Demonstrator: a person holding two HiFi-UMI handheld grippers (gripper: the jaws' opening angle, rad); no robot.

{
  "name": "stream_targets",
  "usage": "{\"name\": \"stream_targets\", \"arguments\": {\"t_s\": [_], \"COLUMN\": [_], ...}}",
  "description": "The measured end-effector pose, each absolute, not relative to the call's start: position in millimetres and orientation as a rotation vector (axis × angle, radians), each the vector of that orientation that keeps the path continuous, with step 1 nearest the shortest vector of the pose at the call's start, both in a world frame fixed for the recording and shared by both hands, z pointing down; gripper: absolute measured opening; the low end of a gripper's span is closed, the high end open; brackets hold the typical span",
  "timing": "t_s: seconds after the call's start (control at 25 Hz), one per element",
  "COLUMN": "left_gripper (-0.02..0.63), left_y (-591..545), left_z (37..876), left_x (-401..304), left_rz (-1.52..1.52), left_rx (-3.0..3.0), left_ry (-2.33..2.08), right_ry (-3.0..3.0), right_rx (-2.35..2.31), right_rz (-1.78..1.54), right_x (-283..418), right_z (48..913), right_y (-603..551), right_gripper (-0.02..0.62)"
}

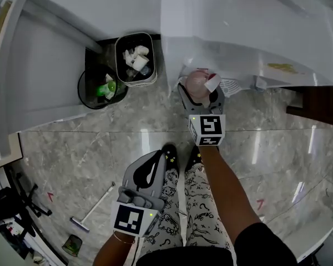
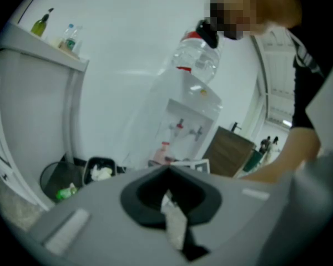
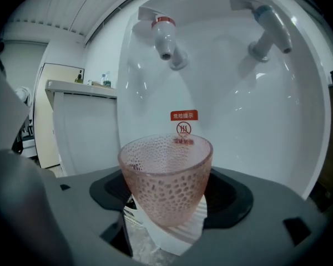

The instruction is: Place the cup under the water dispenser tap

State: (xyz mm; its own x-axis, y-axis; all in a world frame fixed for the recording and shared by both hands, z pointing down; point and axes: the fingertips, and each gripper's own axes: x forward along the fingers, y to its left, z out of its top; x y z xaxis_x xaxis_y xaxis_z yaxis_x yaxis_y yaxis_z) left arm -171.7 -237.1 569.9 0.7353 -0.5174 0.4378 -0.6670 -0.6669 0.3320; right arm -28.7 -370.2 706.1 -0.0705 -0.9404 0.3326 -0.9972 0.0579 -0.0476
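Note:
My right gripper (image 1: pixel 201 95) is shut on a pink dimpled glass cup (image 1: pixel 196 82), which it holds upright against the front of the white water dispenser (image 1: pixel 238 32). In the right gripper view the cup (image 3: pixel 166 176) sits between the jaws, below the red-capped tap (image 3: pixel 166 37). The blue tap (image 3: pixel 269 29) is to the upper right. A white ribbed drip tray (image 1: pixel 231 86) lies just right of the cup. My left gripper (image 1: pixel 154 162) hangs low beside the person's legs, shut on nothing. From there the dispenser (image 2: pixel 186 129) and its bottle (image 2: pixel 197 60) stand ahead.
A grey waste bin (image 1: pixel 136 57) full of rubbish and a round black bin (image 1: pixel 102 87) stand left of the dispenser. A white counter (image 1: pixel 39 65) is at the far left. A long-handled tool (image 1: pixel 93 208) lies on the marble floor. A dark wooden cabinet (image 1: pixel 316 101) is at the right.

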Motion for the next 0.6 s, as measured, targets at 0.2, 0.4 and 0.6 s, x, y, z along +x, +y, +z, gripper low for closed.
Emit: {"name": "stream_targets", "arguments": {"t_s": [0.2,0.4,0.6], "left_gripper": [0.002,0.002,0.002], "left_y": [-239.5,-221.5,-218.5], "left_z": [550.2,547.3,556.5], "left_x": [-163.3,-156.0,-155.0], "left_rz": [0.403,0.425,0.481], "left_rx": [2.525,2.53,2.541], "left_ry": [-0.868,-0.83,-0.77], "right_ry": [-2.083,-2.128,-2.084], "right_rx": [1.945,1.981,1.817], "right_rz": [0.42,0.478,0.707], "right_x": [-30.0,-25.0,-27.0], "right_z": [703.4,696.5,736.6], "right_y": [-366.4,-357.7,-355.6], "right_gripper": [0.364,0.364,0.364]}}
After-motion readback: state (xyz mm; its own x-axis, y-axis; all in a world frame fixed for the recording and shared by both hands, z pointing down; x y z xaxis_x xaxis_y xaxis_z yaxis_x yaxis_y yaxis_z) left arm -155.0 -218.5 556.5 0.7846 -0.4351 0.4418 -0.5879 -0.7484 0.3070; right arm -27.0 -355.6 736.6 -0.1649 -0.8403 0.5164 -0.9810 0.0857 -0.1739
